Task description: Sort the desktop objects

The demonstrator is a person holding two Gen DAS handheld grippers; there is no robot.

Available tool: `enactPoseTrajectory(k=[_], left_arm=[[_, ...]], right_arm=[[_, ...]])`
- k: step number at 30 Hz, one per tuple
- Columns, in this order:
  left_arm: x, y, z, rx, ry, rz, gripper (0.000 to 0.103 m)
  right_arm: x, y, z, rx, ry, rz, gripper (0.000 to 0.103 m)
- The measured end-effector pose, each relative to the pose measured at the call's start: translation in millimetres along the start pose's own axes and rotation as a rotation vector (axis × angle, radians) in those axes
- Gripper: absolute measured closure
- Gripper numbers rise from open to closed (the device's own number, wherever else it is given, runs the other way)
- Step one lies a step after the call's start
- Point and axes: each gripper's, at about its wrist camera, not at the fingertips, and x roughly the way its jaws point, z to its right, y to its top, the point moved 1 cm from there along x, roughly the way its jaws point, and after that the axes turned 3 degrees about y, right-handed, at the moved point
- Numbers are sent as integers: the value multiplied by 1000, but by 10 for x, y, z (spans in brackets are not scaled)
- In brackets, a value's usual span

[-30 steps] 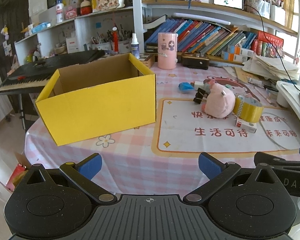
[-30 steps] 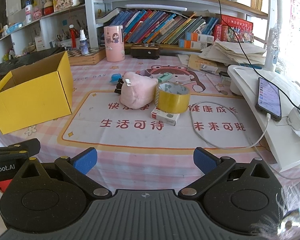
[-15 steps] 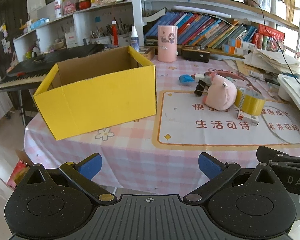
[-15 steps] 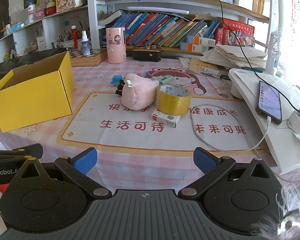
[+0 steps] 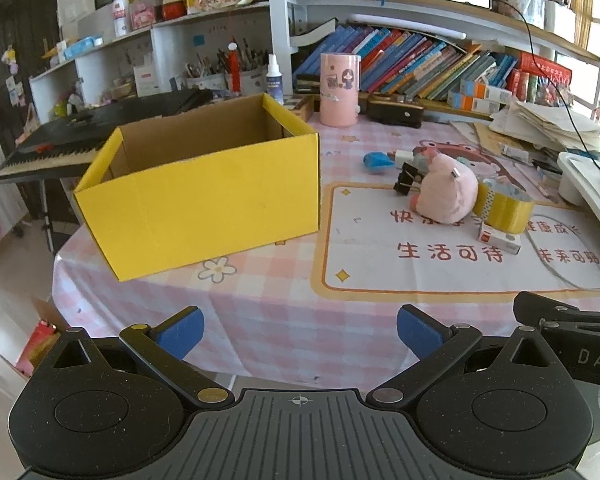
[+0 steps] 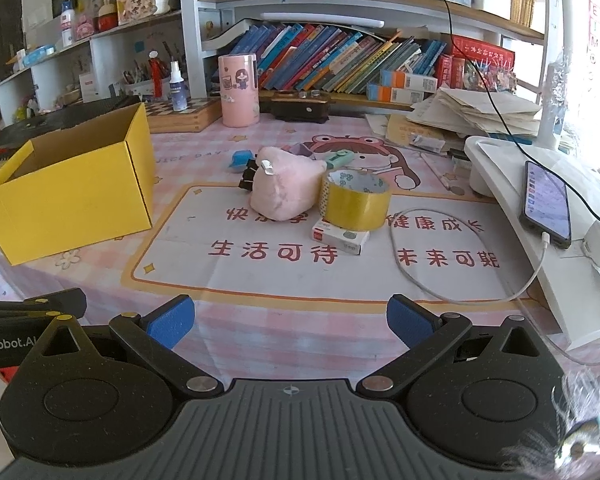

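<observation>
Black two-finger left gripper (image 5: pixel 298 326) and right gripper (image 6: pixel 288 320) hang spread wide and empty at the desk's near edge, bare pink checked tablecloth (image 6: pixel 284 320) ahead. Mid-desk, a yellow tape roll (image 6: pixel 356 204) touches a pink plush toy (image 6: pixel 284 190); grabbing either may nudge its neighbour. An open yellow cardboard box (image 5: pixel 204 196) waits at the left edge.

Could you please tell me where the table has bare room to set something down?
The mat's near strip, between the yellow box and the white cable, lies bare. It is crowded around the pink plush, tape roll and small carton.
</observation>
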Motion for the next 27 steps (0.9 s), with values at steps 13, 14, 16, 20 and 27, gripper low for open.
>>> enactPoseTrajectory(k=[13, 14, 16, 20, 27], left_arm=[[60, 75, 99, 6, 2, 6, 0], [67, 79, 108, 6, 2, 5, 0], [91, 93, 137, 5, 4, -1, 0], [140, 127, 190, -7, 8, -10, 0], [238, 230, 324, -30, 22, -11, 0]], right_arm=[[68, 64, 64, -4, 18, 0, 0], [78, 74, 78, -4, 23, 0, 0], [99, 96, 111, 0, 36, -1, 0], [158, 141, 173, 2, 56, -6, 0], [267, 240, 293, -17, 87, -11, 0]])
